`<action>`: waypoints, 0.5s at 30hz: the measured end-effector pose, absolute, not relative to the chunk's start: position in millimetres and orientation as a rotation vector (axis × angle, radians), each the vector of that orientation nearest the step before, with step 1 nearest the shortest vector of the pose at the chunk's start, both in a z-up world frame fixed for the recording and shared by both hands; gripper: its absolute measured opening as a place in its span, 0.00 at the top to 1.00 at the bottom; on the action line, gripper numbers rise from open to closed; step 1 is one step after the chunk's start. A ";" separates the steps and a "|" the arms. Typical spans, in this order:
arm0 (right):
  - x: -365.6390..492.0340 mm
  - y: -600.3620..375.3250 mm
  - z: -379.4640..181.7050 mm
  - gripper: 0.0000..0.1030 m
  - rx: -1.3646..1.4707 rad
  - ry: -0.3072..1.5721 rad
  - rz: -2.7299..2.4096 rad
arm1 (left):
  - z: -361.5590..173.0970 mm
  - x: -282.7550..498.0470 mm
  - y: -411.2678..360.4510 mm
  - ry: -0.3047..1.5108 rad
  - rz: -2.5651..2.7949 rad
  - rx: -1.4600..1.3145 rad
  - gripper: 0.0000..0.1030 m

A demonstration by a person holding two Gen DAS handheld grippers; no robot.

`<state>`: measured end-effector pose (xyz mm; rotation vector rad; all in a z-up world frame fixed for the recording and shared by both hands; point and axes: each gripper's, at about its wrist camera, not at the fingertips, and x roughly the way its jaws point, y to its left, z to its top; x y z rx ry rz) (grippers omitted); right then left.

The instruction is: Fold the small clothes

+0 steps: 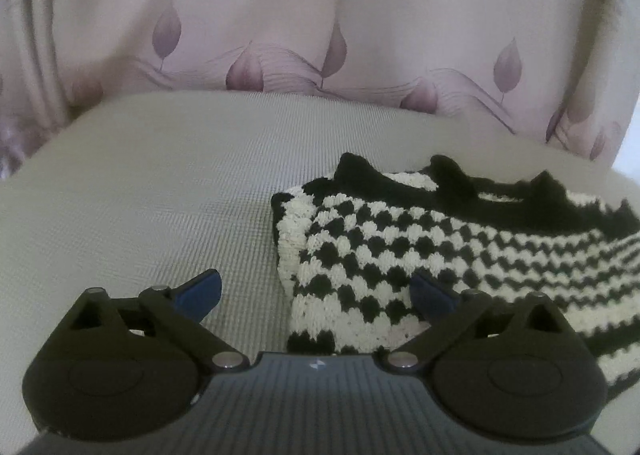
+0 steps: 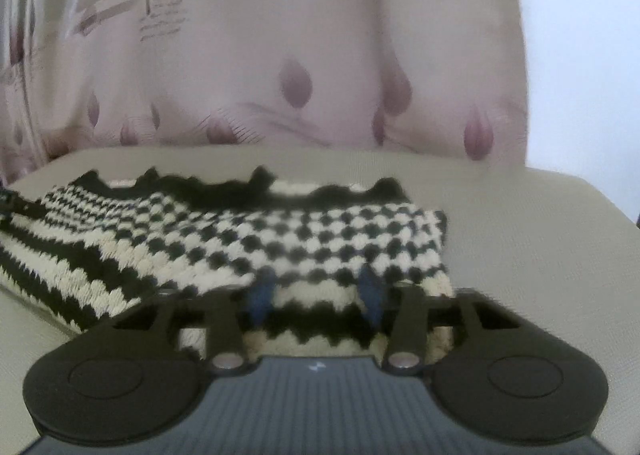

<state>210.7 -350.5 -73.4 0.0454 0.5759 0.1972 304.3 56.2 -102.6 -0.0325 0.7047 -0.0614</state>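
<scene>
Both wrist views sit low and close over the knit [image 1: 400, 255], facing the curtain [image 1: 280, 15]; left view from its left end, right view from its right.

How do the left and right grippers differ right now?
The left gripper gapes wide; the right gripper is open more narrowly. The left straddles the knit's edge, one finger over bare cushion; the right sits wholly over knit. Neither grips it. Both have blue fingertips.
</scene>
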 end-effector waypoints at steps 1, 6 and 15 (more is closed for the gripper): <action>210.9 -350.0 -73.7 0.43 0.045 0.581 0.208 | -104.9 303.6 55.6 0.696 -0.057 -0.023 0.00; 210.5 -348.3 -73.9 0.42 0.038 0.584 0.205 | -114.4 306.2 68.3 0.706 -0.061 -0.110 0.00; 211.9 -345.4 -73.7 0.37 0.009 0.588 0.186 | -115.3 303.8 63.4 0.683 -0.033 -0.069 0.00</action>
